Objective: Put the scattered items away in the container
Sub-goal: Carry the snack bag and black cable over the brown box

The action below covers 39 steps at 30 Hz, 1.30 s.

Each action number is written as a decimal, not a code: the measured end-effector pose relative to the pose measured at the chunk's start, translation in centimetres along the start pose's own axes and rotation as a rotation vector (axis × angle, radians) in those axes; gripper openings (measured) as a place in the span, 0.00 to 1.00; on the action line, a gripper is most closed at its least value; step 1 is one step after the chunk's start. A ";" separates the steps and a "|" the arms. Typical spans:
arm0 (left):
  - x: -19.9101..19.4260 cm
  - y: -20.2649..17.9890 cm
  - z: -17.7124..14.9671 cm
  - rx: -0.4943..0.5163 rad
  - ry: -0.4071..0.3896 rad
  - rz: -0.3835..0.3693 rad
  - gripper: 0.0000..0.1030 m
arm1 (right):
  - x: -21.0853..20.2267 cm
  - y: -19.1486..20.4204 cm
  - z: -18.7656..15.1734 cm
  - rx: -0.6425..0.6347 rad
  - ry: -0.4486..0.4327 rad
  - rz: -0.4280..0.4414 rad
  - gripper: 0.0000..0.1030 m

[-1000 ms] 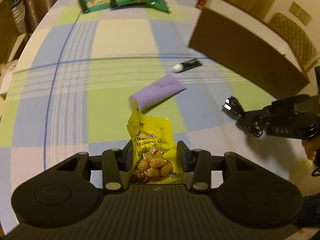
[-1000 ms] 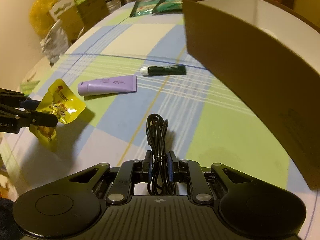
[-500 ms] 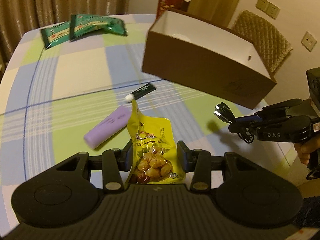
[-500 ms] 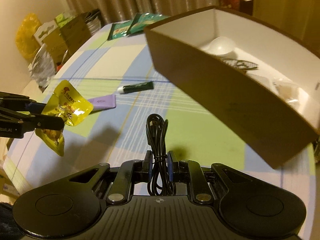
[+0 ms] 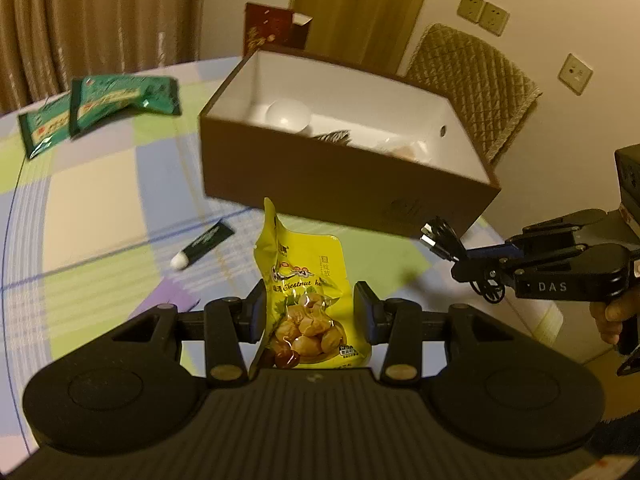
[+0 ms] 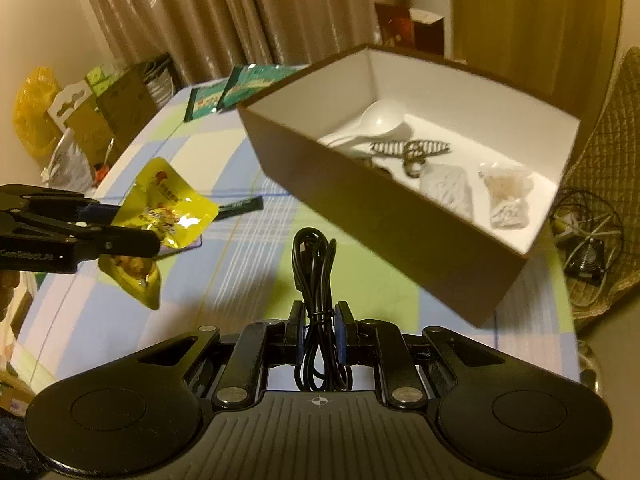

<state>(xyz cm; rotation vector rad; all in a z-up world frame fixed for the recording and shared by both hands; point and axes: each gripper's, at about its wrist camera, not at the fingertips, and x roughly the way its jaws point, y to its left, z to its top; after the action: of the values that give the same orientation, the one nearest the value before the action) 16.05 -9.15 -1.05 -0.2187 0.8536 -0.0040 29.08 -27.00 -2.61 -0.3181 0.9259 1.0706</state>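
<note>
My left gripper (image 5: 310,316) is shut on a yellow chestnut snack packet (image 5: 308,292) and holds it in the air in front of the brown cardboard box (image 5: 340,184). My right gripper (image 6: 319,334) is shut on a coiled black cable (image 6: 316,280), also above the table, near the box's (image 6: 400,216) long side. The box holds a white spoon (image 6: 376,118), a striped hair clip (image 6: 412,150) and two clear bags (image 6: 506,196). A black tube with a white cap (image 5: 202,246) and a purple tube (image 5: 176,294) lie on the checked tablecloth. The packet also shows in the right wrist view (image 6: 168,204).
Two green snack packets (image 5: 100,108) lie at the table's far left. A red carton (image 5: 272,30) stands behind the box. A quilted chair (image 5: 476,92) is at the far right. Bags and boxes (image 6: 92,120) sit on the floor beyond the table's left edge.
Both grippers have risen and moved toward the box with their loads. The box's inside has come into view in both wrist views.
</note>
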 end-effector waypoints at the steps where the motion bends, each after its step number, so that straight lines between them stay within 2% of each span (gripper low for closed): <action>1: 0.1 -0.3 0.4 0.007 -0.007 -0.004 0.37 | -0.3 -0.2 0.2 0.002 -0.008 -0.003 0.11; 11: 1.2 -2.9 4.9 0.080 -0.071 -0.028 0.38 | -2.6 -2.2 1.5 0.029 -0.082 -0.015 0.11; 24: 2.9 -4.8 8.8 0.134 -0.116 -0.024 0.38 | -4.4 -5.0 4.0 0.024 -0.151 -0.042 0.11; 39: 7.1 -5.2 14.5 0.181 -0.132 -0.011 0.38 | -1.4 -8.9 10.2 0.002 -0.185 -0.048 0.11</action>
<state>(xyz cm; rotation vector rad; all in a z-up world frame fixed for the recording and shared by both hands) 32.01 -12.13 3.83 -0.0528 0.7159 -0.0760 41.48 -25.68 2.82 -0.2340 0.7509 1.0358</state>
